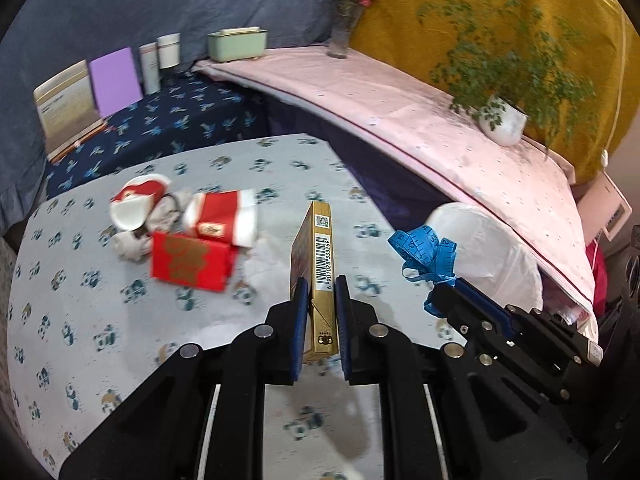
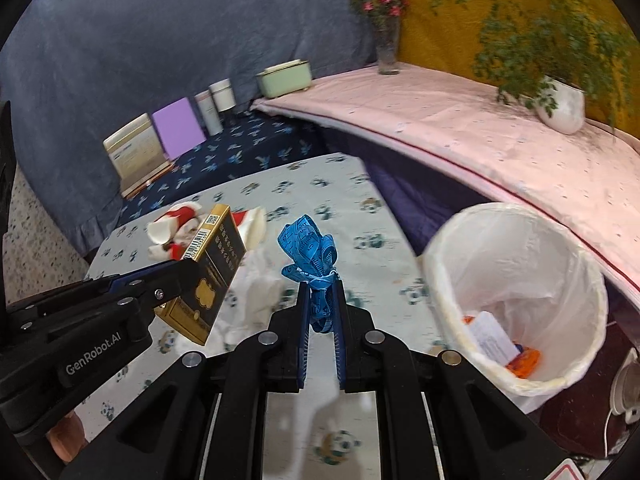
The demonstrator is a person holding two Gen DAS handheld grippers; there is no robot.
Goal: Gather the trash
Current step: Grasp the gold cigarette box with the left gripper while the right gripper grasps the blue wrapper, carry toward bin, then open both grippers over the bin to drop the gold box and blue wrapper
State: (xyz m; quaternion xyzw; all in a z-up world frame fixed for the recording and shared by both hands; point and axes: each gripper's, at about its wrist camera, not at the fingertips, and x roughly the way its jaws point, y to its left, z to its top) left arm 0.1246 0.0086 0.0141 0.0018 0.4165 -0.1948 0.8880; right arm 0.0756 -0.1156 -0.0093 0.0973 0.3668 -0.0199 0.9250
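Glossy gold carton (image 1: 320,280), limp blue tape (image 2: 314,268), perhaps vinyl.

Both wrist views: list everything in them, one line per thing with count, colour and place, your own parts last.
Gold box: 1, gold and black, clamped in left gripper.
Tape measure: 1, blue, bunched, clamped in right gripper.
Red cartons: 2, red with gold or white, on panda-print table.
Crumpled paper cup: 1, red and white, beside the cartons.
Bin: 1, white-lined, right of table, scraps inside.
Table: 1, pale panda-print cloth.
Potted plant: 1, green in white pot, pink shelf.
Flower vase: 1, glass, pink flowers, pink shelf.
Green container: 1, pale green, shelf end.
Purple board: 1, leaning on blue backdrop.
Left gripper: black, shut.
Right gripper: black, shut.
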